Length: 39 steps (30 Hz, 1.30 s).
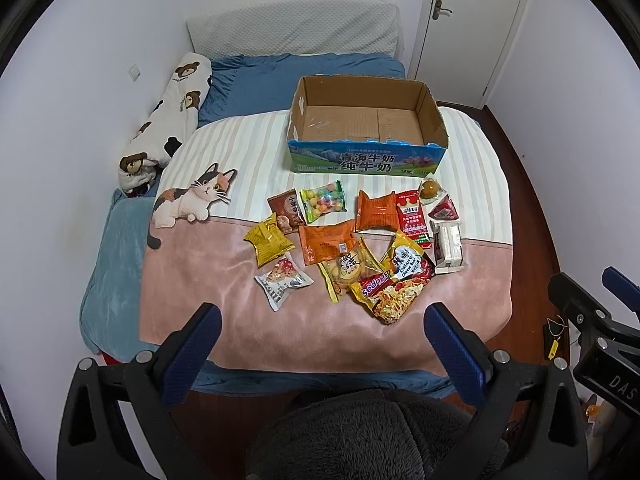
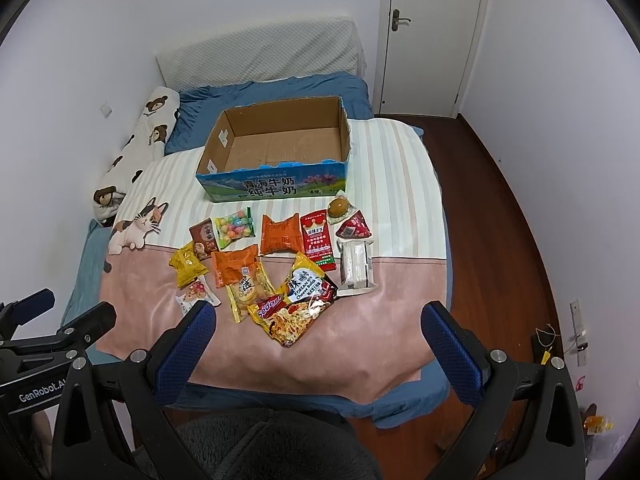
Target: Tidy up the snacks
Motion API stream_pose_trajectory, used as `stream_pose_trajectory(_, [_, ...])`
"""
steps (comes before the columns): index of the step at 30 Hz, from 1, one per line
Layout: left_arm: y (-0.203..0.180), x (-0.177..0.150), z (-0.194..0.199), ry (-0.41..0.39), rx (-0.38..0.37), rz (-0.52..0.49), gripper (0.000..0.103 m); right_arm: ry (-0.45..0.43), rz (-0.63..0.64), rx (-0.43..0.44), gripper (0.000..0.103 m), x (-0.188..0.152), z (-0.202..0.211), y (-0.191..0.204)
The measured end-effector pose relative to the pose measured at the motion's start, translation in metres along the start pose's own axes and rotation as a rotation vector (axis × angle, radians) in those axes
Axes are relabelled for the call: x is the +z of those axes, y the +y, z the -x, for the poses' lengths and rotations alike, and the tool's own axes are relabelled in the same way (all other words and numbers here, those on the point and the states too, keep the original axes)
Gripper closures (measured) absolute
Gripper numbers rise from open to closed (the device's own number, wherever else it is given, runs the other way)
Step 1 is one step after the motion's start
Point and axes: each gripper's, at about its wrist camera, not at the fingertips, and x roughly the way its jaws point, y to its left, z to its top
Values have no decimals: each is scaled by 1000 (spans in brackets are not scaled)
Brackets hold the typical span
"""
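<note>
On bed (image 1: pixel 120 300): snacks (image 1: pixel 348 240) near box (image 1: pixel 366 162)

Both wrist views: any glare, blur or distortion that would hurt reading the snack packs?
Left wrist view: strong fisheye bending with dark corners; focus sharp, Sedaap noodle pack legible, mild sheen on the pink blanket. Right wrist view: same barrel warp, door frame curved; even soft light, faint shadows, cardboard box print readable, small glare on the clear white pack.

Glossy plastic snack packets (image 1: pixel 394 298), matt cardboard box (image 1: pixel 366 128), plush blanket (image 1: pixel 200 272)
</note>
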Motion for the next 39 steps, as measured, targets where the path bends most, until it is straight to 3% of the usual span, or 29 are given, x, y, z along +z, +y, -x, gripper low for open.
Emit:
stream_pose_trajectory(28, [1,2,4,-16,2,4,0,-16,-10,25,0,5,2,1])
stream_pose_trajectory(34, [16,13,-41,-21,42,79,0,69,-102,65,0,9,-57,-17])
stream_pose_trajectory(39, [30,17,-114,72,88,135,0,253,-207,104,0,-6,-163,-23])
